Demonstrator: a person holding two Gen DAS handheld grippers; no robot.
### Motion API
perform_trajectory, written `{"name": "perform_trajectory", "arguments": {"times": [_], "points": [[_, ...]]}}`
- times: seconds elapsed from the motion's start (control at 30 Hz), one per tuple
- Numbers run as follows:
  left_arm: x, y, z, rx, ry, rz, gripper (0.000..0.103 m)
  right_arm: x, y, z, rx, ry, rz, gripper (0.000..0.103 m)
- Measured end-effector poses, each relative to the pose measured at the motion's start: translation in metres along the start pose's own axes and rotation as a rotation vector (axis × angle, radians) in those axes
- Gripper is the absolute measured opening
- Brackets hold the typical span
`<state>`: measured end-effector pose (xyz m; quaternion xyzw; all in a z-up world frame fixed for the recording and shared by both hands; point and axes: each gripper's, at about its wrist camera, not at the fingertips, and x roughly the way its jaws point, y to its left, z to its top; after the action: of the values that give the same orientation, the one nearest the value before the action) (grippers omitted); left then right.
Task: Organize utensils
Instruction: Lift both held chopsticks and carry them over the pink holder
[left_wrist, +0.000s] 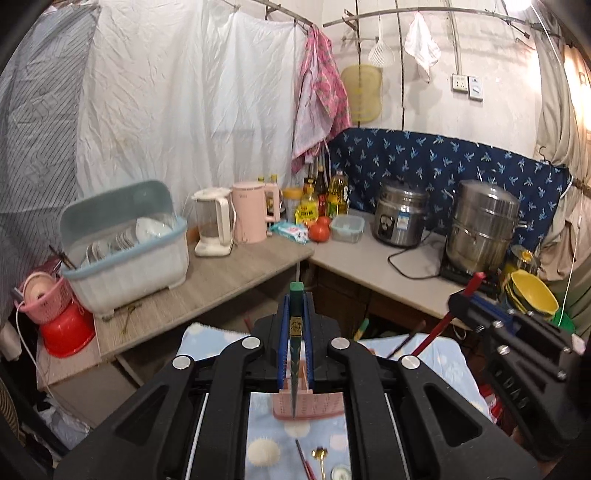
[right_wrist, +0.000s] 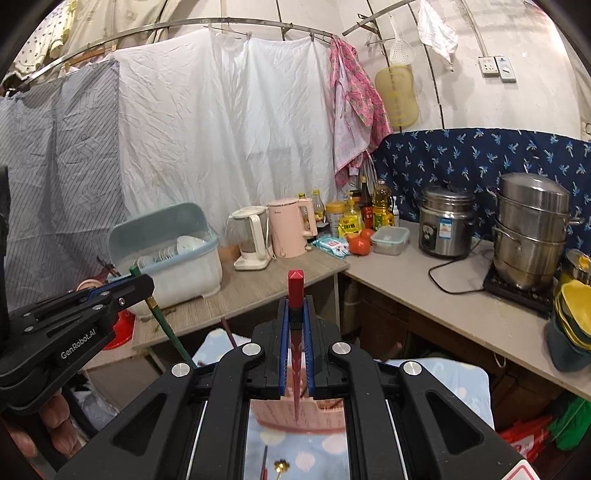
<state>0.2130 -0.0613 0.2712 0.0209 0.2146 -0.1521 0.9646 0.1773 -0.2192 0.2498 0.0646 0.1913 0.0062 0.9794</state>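
My left gripper (left_wrist: 296, 301) is shut on a dark green chopstick (left_wrist: 294, 369) that stands nearly upright, its tip hanging just above a pink utensil holder (left_wrist: 317, 406). In the right wrist view my right gripper (right_wrist: 295, 302) is shut on a red chopstick (right_wrist: 295, 284), whose point hangs over the same pink holder (right_wrist: 325, 413). Each gripper shows in the other's view: the right gripper (left_wrist: 463, 295) at right, the left gripper (right_wrist: 142, 286) at left. A gold spoon (left_wrist: 318, 453) and another red chopstick (left_wrist: 303, 458) lie on the spotted blue cloth (left_wrist: 266, 435).
A dish box (left_wrist: 129, 251) with plates, two kettles (left_wrist: 236, 218), bottles, tomatoes (left_wrist: 319, 230), a rice cooker (left_wrist: 400, 218) and a steel steamer pot (left_wrist: 480, 225) stand on the L-shaped counter. Yellow bowls (left_wrist: 532, 291) sit at right, a red basin (left_wrist: 66, 332) and a pink basket at left.
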Motion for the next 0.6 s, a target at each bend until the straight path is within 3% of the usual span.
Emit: {"name": "perform_trajectory", "arguments": {"times": [0.23, 0.6], "points": [[0.041, 0.0, 0.013, 0.0, -0.029, 0.026, 0.007, 0.05, 0.006, 0.012, 0.01, -0.003, 0.004, 0.007], [0.119, 0.027, -0.039, -0.057, 0.124, 0.061, 0.007, 0.117, -0.002, -0.036, 0.017, 0.144, -0.016, 0.007]]}}
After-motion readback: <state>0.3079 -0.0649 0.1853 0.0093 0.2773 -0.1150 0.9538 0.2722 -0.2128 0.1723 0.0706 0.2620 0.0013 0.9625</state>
